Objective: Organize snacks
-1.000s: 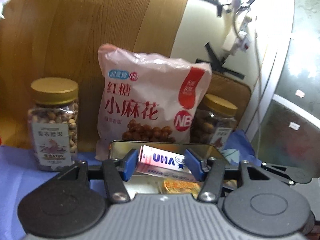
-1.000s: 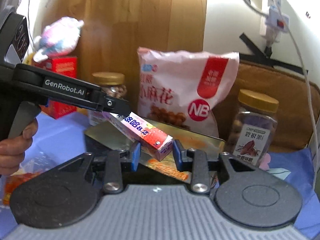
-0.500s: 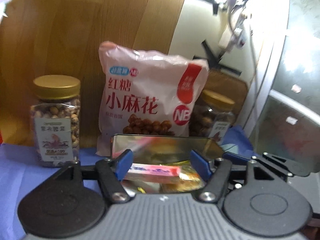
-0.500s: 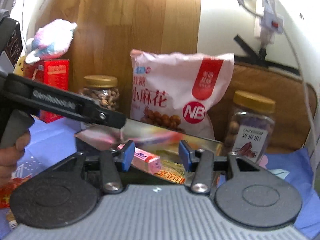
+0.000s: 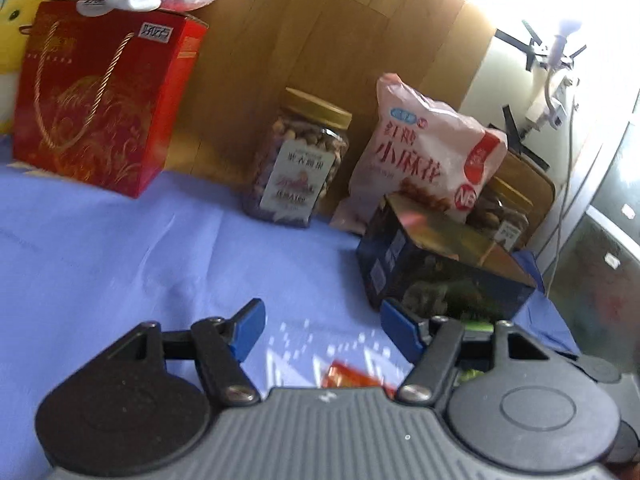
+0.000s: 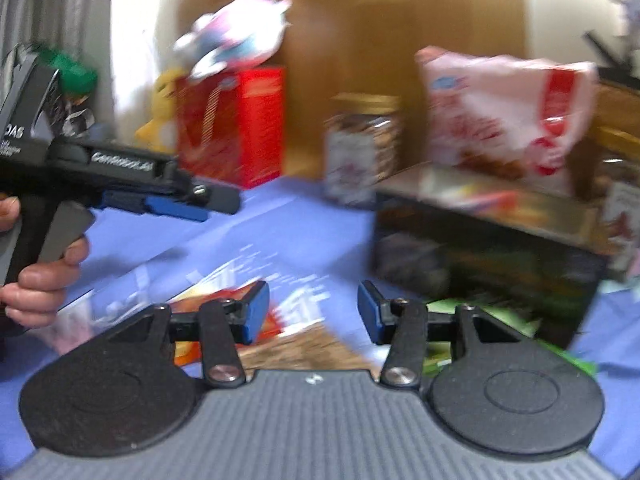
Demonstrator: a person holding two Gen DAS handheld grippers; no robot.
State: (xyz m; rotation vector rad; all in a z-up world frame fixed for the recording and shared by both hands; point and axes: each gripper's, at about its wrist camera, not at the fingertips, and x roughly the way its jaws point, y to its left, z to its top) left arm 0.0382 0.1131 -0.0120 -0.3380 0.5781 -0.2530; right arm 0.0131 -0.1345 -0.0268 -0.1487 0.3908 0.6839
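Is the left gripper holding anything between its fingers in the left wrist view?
No, the left gripper is open, with only the blue cloth showing between its fingers.

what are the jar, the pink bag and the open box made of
Jar: clear plastic or glass, nuts visible through it, gold lid. Pink bag: thin glossy plastic film, crinkled. Open box: looks like metal tin, shiny gold inside, though printed card is possible.

Matt blue cloth (image 5: pixel 120 248) covers the worktop; glossy red paper gift box (image 5: pixel 100 104), clear plastic jar (image 5: pixel 300 168), wood-grain panel (image 5: pixel 320 40) behind.
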